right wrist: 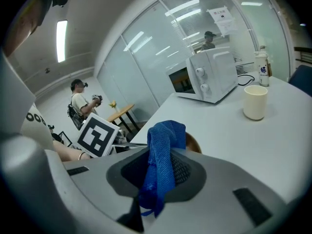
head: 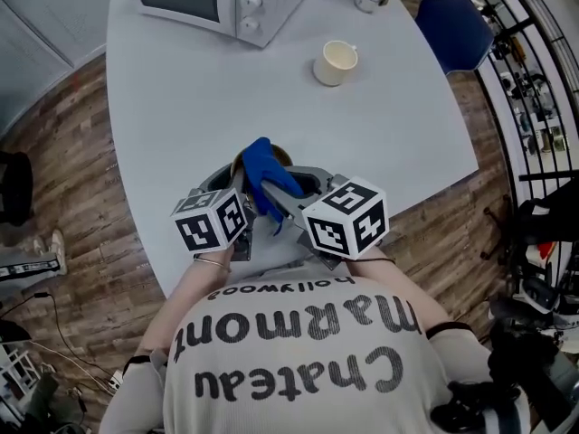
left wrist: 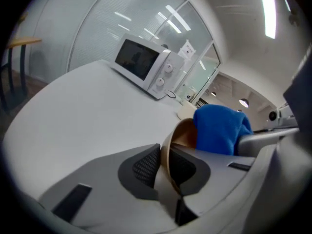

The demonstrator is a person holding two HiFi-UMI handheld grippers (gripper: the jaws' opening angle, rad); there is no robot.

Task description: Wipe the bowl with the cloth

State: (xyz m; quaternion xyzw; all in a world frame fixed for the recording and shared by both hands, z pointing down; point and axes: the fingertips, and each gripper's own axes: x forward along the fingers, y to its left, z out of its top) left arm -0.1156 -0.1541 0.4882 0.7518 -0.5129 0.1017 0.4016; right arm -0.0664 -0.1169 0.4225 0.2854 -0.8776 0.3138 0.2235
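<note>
— While the left claw [left wrist: 163, 167] pinches the rim of the brown bowl [left wrist: 181, 134], where is the blue cloth [right wrist: 163, 145]?
— Clamped in the right claw [right wrist: 161, 174], jaws closed on it, bunched against the tilted bowl's mouth above the worktop's [head: 271, 98] near edge.
</note>
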